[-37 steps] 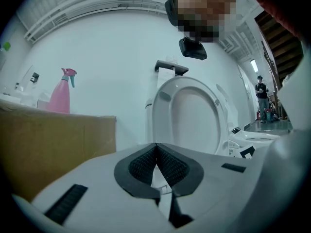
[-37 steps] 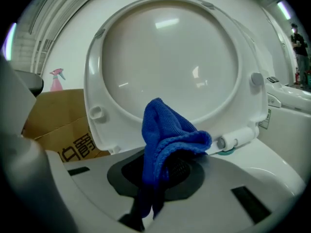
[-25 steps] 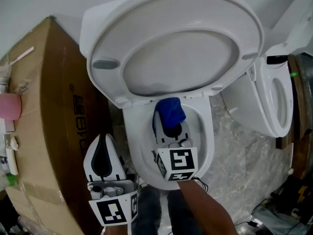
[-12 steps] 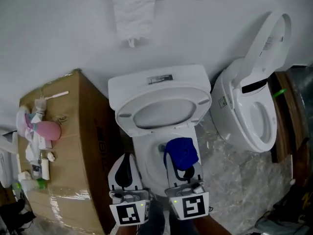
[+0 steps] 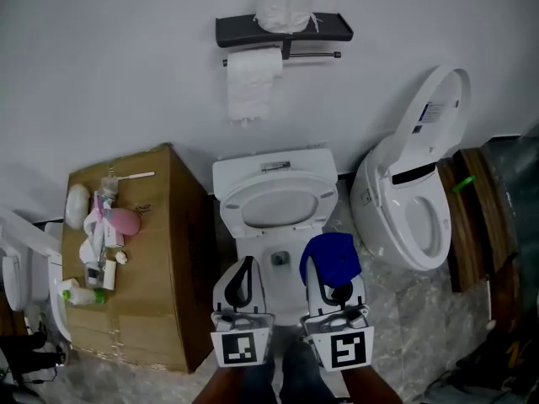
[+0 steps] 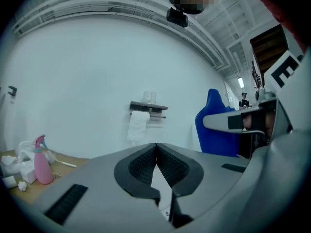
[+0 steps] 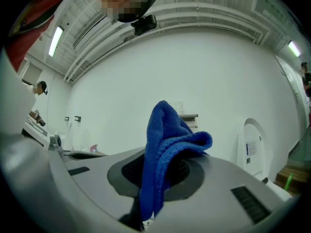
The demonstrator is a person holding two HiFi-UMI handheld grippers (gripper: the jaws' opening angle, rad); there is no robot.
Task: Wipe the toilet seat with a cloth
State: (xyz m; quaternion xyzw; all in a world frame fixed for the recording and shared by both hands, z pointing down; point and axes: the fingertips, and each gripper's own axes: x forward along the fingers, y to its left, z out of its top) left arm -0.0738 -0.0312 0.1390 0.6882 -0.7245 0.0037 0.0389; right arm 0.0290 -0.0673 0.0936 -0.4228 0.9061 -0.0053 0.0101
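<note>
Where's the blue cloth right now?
Head view, lower centre: the blue cloth is clamped in the right gripper, bunched over its tips, by the right edge of the middle toilet; the left gripper is just to its left.

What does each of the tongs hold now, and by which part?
Right tongs pinch the blue cloth by a fold, its rest bunched above. Left tongs are shut, empty.

Head cam sits way up high and looks steeply down, so the toilet (image 5: 274, 200), the left tongs (image 5: 245, 266) and the right tongs (image 5: 334, 269) show small near the bottom edge. Each tongs cam rides right behind its own jaws, super close, facing level at the white wall (image 6: 87, 91). All three views share the paper-roll shelf (image 5: 244, 30) on it.
</note>
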